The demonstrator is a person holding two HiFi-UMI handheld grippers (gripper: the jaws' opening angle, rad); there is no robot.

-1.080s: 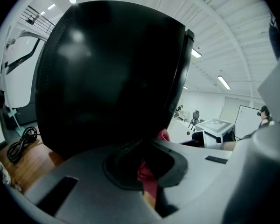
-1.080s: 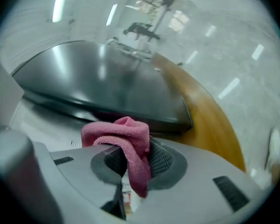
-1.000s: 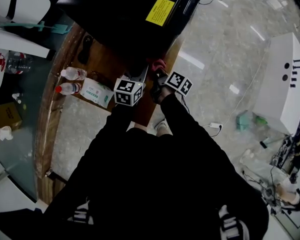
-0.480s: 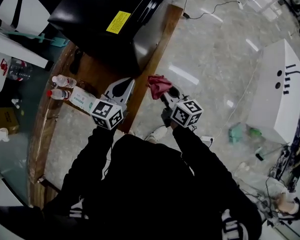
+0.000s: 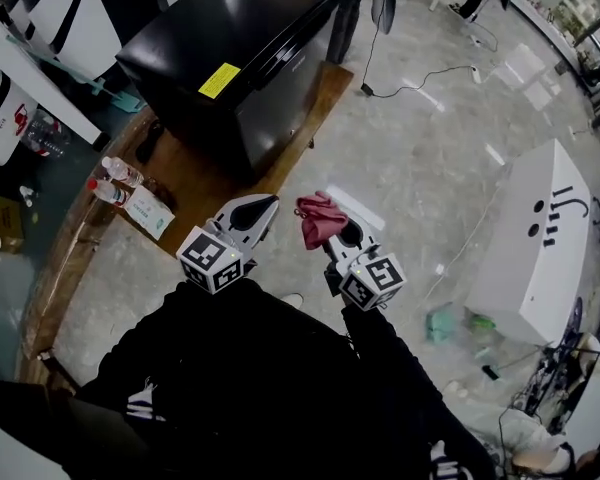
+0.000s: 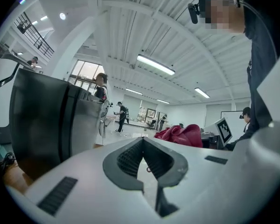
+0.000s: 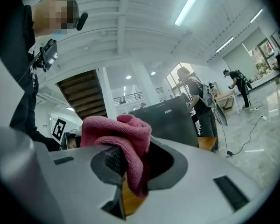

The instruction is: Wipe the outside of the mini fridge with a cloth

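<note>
Nearest the head camera, dark sleeves (image 5: 280,368) fill the lower frame, and the hands are hidden under the marker cubes. The left gripper (image 5: 265,204) is seen with its jaws brought together at the tips and nothing between them (image 6: 142,140). The right gripper (image 5: 332,236) is clamped on a red cloth (image 5: 318,217) – in its own view (image 7: 130,148) the cloth (image 7: 119,129) bulges over the pads, and its lower end is lost between the jaws. Both grippers are held over the pale floor (image 5: 420,158), apart from the wooden table (image 5: 195,180) beyond. On that table the black mini fridge (image 5: 240,38) is set – its yellow label (image 5: 219,80) cannot be read. Two bottles (image 5: 113,180) and a small box (image 5: 148,214) lie at the table's left. In the left gripper view the fridge (image 6: 42,111) is cut off at the left edge.
</note>
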